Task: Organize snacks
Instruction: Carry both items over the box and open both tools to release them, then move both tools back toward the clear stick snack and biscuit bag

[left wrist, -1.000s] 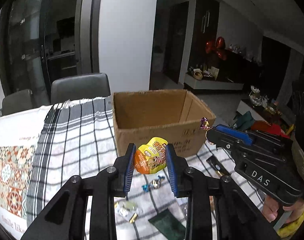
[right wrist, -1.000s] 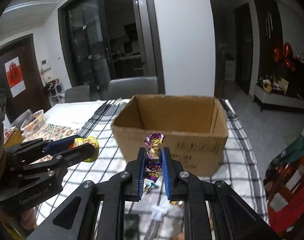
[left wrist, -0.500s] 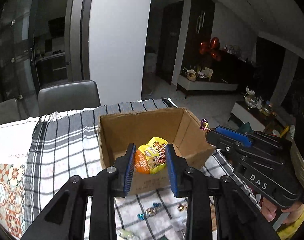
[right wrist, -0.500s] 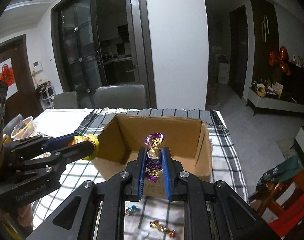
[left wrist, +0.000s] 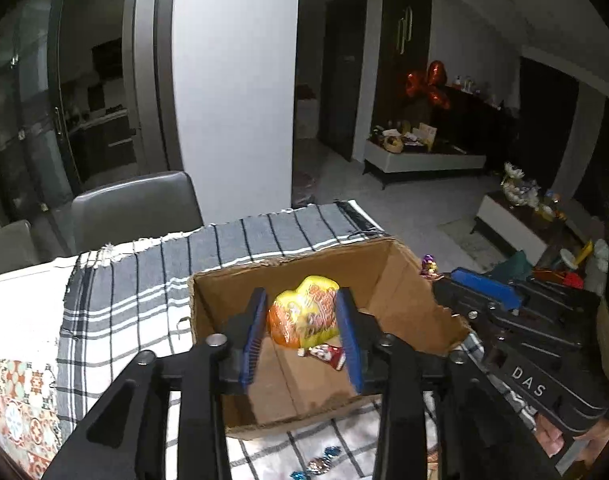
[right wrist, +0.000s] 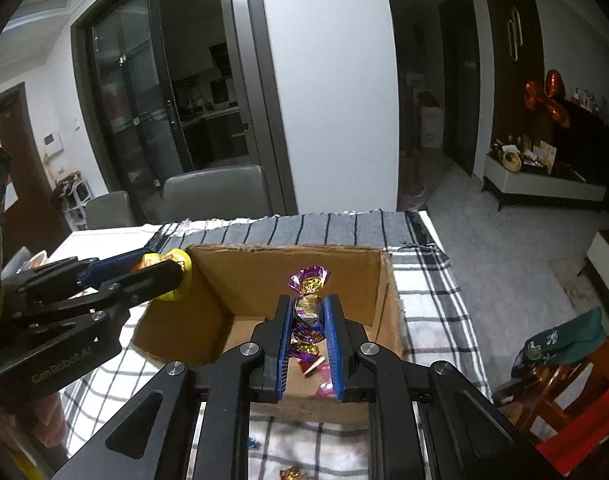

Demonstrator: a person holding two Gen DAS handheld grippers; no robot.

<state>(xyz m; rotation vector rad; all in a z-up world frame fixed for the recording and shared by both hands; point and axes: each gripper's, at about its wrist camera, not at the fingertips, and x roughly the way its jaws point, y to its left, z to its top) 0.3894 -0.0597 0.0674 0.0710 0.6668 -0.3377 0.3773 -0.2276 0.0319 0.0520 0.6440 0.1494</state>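
Left gripper [left wrist: 302, 308] sits over the open cardboard box [left wrist: 404, 276], jaws have just been opening; the yellow-orange snack pouch [left wrist: 304, 314] is between the blue pads [left wrist: 253, 332], a gap shows on the left pad side, and whether the right pad touches it can't be told. Right gripper [right wrist: 308, 312] is also above the box, fingers clamped on a purple-gold foil candy [right wrist: 307, 306], its twisted end sticking up past the tips. A red wrapped snack [left wrist: 324, 354] lies on the box floor. Box stands on a checked cloth [left wrist: 124, 304] over the table. A few loose foil candies [left wrist: 320, 462] lie on the cloth in front of the box.
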